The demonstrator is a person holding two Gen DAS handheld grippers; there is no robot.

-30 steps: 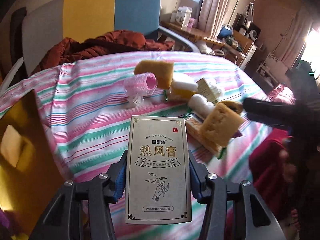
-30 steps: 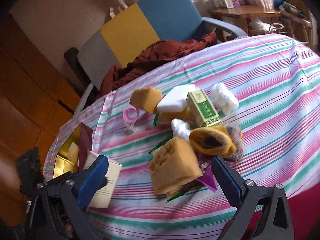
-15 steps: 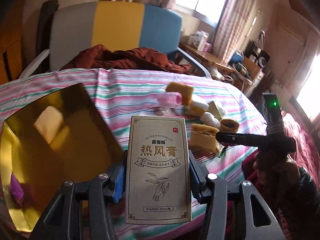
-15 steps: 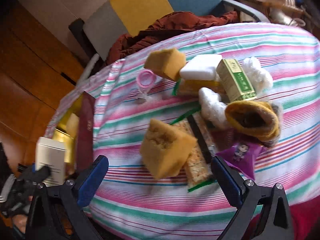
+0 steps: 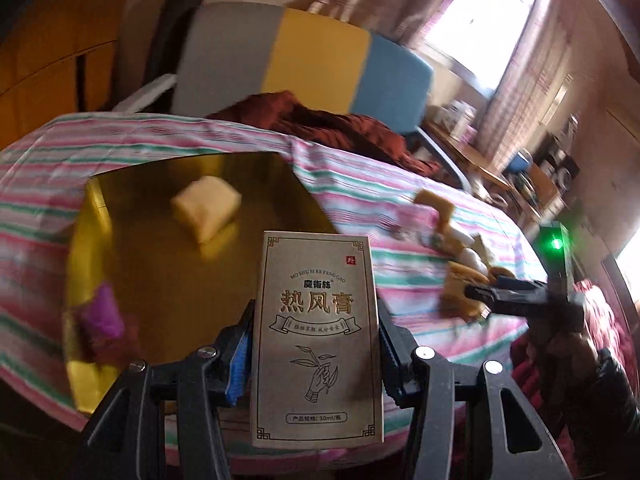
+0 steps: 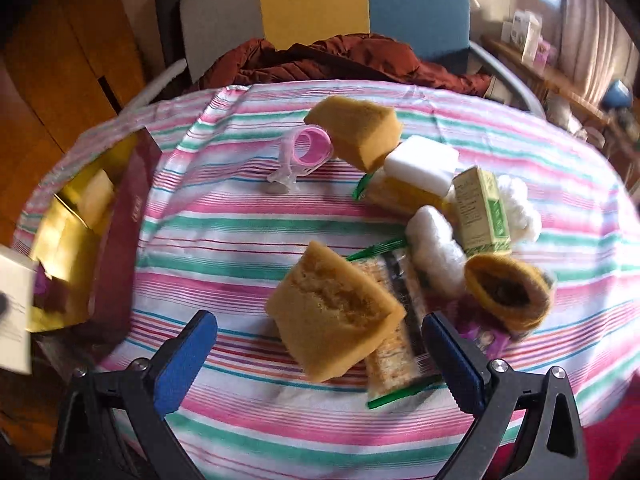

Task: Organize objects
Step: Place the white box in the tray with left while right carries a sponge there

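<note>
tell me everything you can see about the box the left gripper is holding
The tan box is a tall, matte cardboard carton, upright. Its front has a thin ornamental border, gold Chinese characters, a small red seal, a ribbon banner and a line drawing of a hand holding a sprig. The left gripper jaws clamp its sides, over the gold tray.

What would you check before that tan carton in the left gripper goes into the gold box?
1. Grip: left gripper is shut on the tan carton, held upright: ok.
2. Carton over the gold box: ok.
3. Landing spot: a pale packet and a purple item lie inside, bare floor between them: ok.
4. Height above the box floor: cannot tell.
5. Right gripper is open over the sponge, away from the box: ok.
</note>
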